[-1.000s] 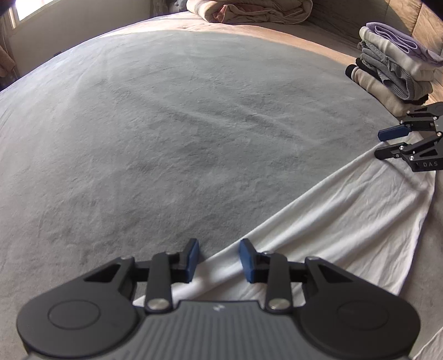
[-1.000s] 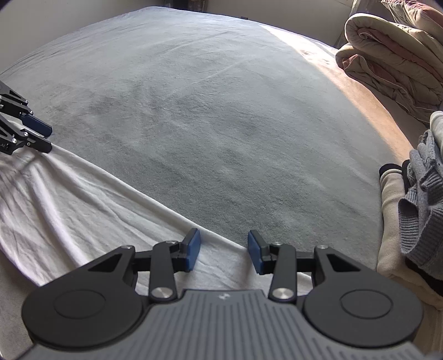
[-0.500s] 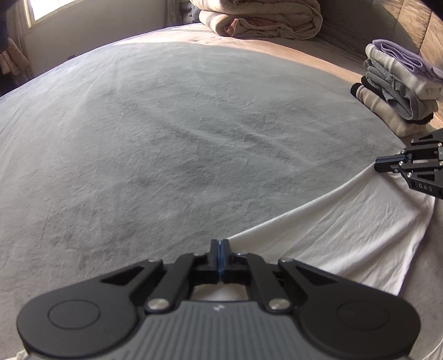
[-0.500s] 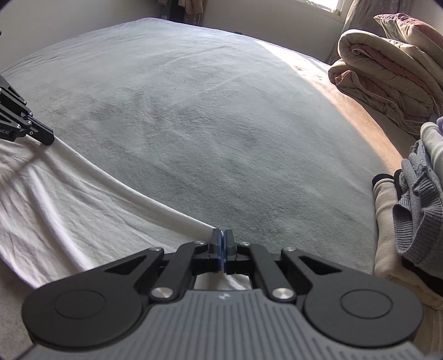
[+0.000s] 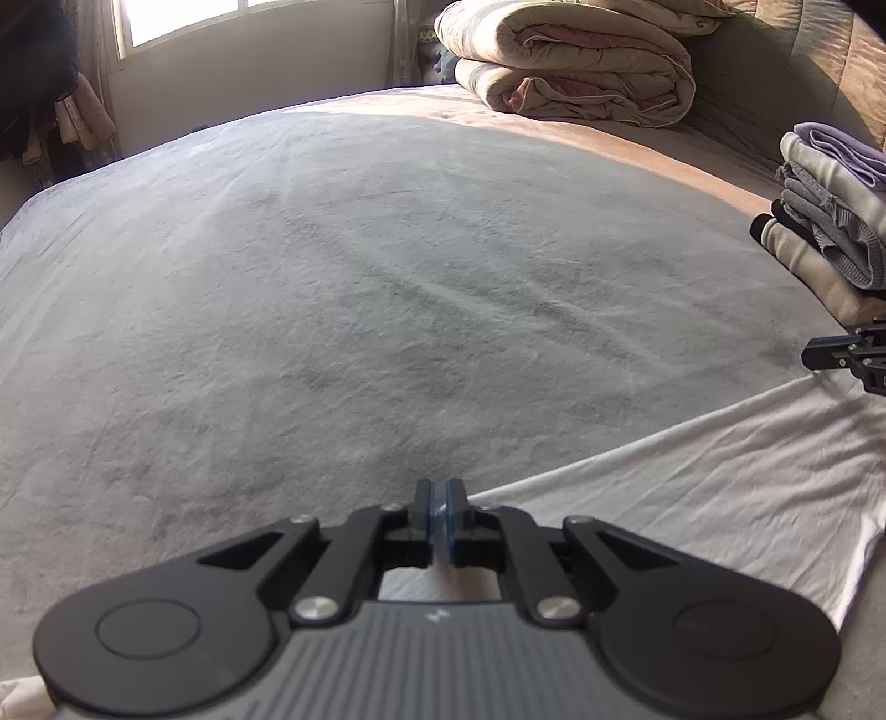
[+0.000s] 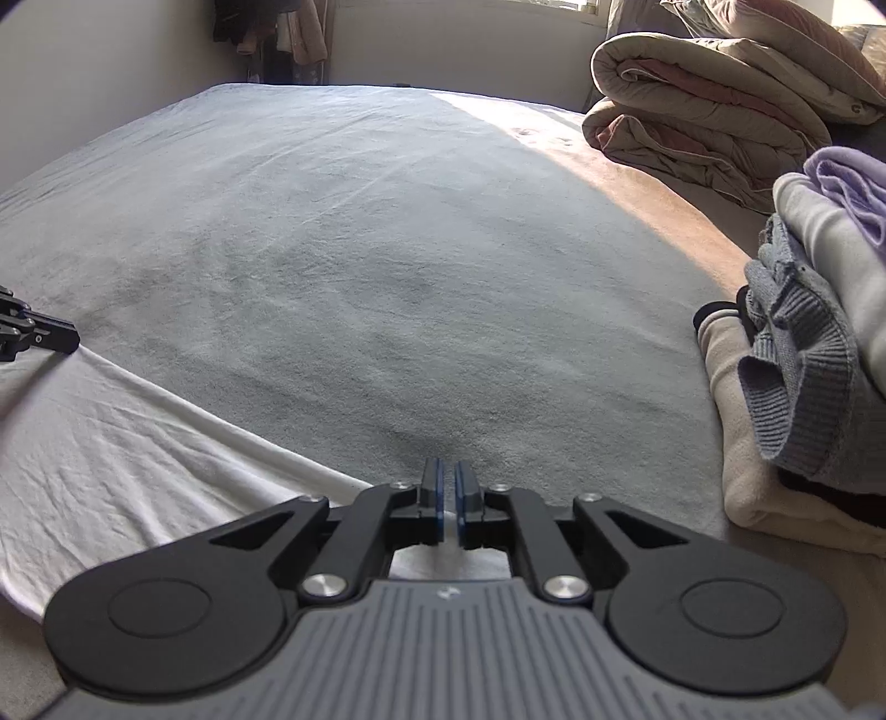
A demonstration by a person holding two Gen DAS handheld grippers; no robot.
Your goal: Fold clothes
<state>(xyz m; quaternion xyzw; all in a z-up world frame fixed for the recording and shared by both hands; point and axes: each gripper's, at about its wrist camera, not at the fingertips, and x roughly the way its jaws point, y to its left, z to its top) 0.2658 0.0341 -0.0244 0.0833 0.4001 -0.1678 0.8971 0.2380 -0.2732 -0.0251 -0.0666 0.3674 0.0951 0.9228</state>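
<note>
**White garment pinned at both ends on the grey bed**

The white garment (image 5: 692,487) lies spread and wrinkled on the near part of the bed, its far edge running as a taut, nearly straight line between the two grippers. In the right wrist view the same cloth (image 6: 111,443) covers the lower left, its surface creased in fine diagonal lines.

The left gripper (image 5: 441,512) sits at one end of that edge. Its blue pads stand very narrow and are easing apart, with a thin fold of the white cloth visible between them. The right gripper (image 6: 447,507) sits at the other end, its pads likewise narrow and opening, a sliver of white fabric in the gap. Each gripper shows as a black tip at the edge of the other's view.

Beneath the garment stretches the grey bedspread (image 5: 360,288), lightly rumpled, with a band of sunlight across its far side. Near the right gripper stands a stack of folded clothes (image 6: 803,360): cream at the bottom, grey knit above, lilac on top. Farther back rests a folded beige comforter (image 5: 570,61), below a window (image 5: 183,16).
</note>
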